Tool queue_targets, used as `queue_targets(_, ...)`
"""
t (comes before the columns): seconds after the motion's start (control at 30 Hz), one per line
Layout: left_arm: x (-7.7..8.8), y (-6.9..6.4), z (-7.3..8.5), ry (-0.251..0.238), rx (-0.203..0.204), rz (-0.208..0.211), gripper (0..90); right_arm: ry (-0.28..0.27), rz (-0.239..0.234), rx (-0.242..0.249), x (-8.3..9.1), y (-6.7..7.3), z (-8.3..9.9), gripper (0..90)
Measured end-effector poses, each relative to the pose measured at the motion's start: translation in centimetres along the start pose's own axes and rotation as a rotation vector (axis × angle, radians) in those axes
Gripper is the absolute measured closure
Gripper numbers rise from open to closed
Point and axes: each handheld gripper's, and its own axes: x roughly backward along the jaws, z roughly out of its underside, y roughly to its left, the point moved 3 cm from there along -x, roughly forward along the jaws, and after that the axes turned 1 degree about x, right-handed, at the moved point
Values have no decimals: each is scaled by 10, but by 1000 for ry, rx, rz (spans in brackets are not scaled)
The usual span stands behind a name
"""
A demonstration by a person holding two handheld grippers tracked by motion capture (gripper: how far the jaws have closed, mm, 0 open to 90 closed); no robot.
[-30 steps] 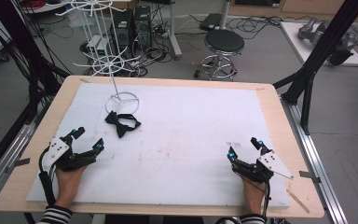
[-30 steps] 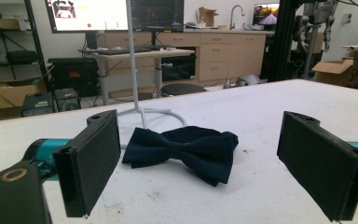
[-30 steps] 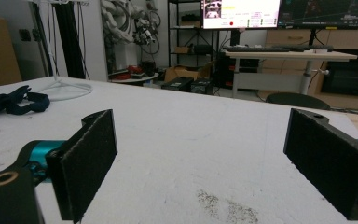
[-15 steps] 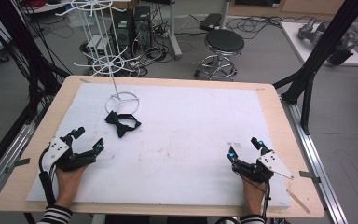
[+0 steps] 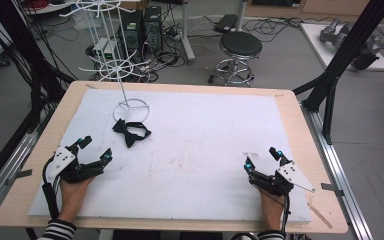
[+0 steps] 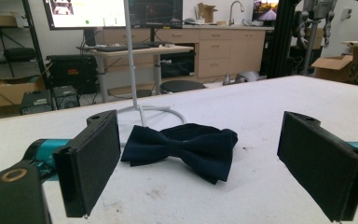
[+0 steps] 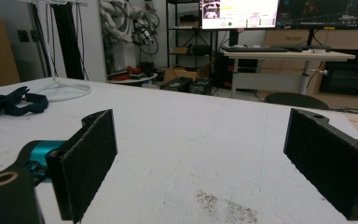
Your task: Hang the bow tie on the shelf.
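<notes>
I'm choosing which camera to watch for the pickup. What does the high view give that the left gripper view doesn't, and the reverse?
High view alone: both tongs, left and right, open and resting on the white mat, hands behind them, plus the wire rack at full height.
Left gripper view alone: the bow tie's folds and centre knot up close between its open jaws, and a desk with monitors behind.
Both: the bow tie lying beside the rack's ring base.

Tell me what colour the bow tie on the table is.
Dark navy, almost black; the bow tie shows best in the left gripper view.

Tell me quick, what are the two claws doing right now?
Left claw: open, holding nothing, facing the bow tie.
Right claw: open, holding nothing.
</notes>
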Motion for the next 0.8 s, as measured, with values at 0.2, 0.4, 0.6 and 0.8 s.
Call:
queue_targets(0.2, -6, -2, -5, 47, -7, 18, 135, 1, 0, 3, 0, 0, 0, 86)
queue_targets(0.4, -17, -8, -22, 84, -61, 40, 135, 0, -1, 2, 0, 0, 0, 86)
queue_targets(0.6, -29, -9, -35, 136, -80, 57, 136, 0, 1, -2, 0, 0, 0, 86)
queue_targets(0.8, -42, -11, -46, 201, -95, 78, 138, -1, 2, -8, 0, 0, 0, 86)
